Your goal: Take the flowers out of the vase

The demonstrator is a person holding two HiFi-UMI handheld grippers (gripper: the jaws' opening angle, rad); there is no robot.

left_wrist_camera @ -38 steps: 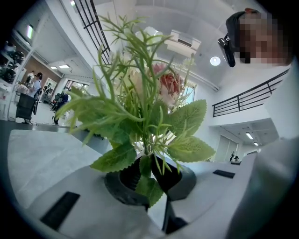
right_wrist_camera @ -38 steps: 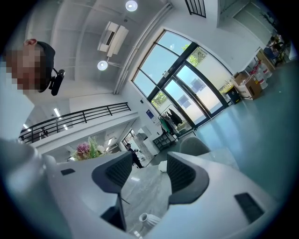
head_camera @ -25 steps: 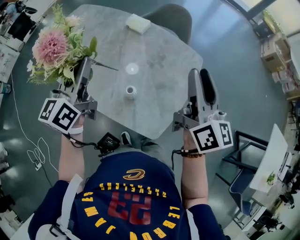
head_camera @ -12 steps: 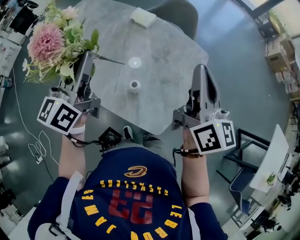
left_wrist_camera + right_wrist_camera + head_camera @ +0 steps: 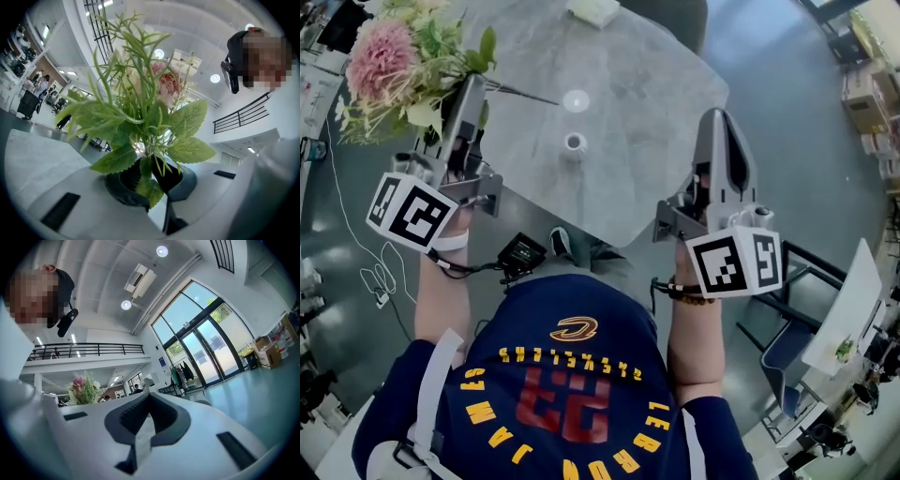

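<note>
On table: one vase; left gripper holds one bouquet.

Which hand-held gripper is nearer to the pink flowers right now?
Left. The left hand-held gripper grips the flowers by their stems at the left edge of the table. The right hand-held gripper, shut and empty, is at its right edge.

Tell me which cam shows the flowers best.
Left gripper view: the flowers fill the frame, with the stems pinched in the left tongs. Head view shows the flowers from above, apart from the vase. Right gripper view has the flowers only as a small, distant bunch.
</note>
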